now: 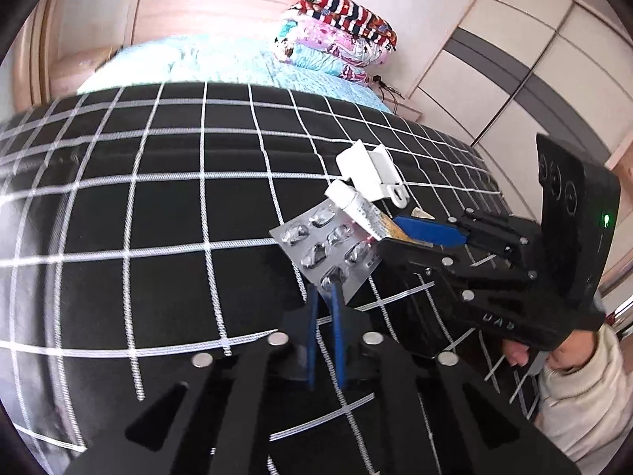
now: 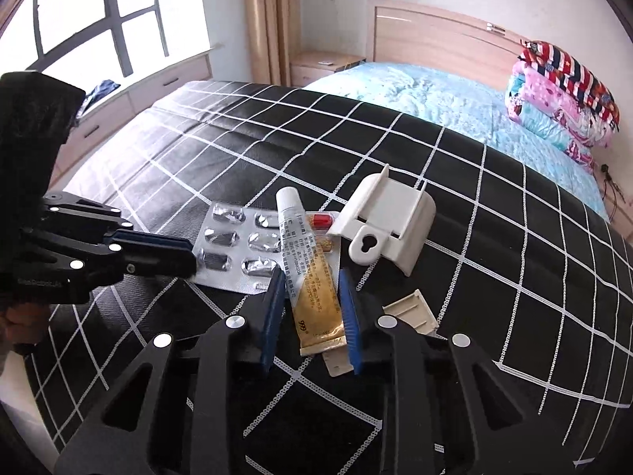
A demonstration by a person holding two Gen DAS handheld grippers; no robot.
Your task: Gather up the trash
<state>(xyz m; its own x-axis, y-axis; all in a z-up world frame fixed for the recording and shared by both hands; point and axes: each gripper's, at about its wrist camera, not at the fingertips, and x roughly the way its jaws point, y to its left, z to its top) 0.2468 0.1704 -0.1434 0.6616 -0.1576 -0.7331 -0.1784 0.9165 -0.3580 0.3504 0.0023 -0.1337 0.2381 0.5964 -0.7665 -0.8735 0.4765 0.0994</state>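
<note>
A silver foil blister pack (image 1: 330, 247) is pinched at its near edge between the blue pads of the left gripper (image 1: 325, 291), its far end tilted up off the black quilt with white grid lines (image 1: 158, 217). A white-capped ointment tube with a gold lower half (image 2: 306, 273) is bracketed by the right gripper (image 2: 312, 308), whose jaws are set narrowly along its sides; firm contact cannot be told. A white plastic wall bracket (image 2: 385, 221) is seen just beside the tube.

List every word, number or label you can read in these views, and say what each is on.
"999": on the gold end of the ointment tube, between the right gripper's fingers.
Small print along the tube's white part: too small to read.
Raised lettering on the left gripper body: too blurred to read.
Blister pack: no readable text.
</note>
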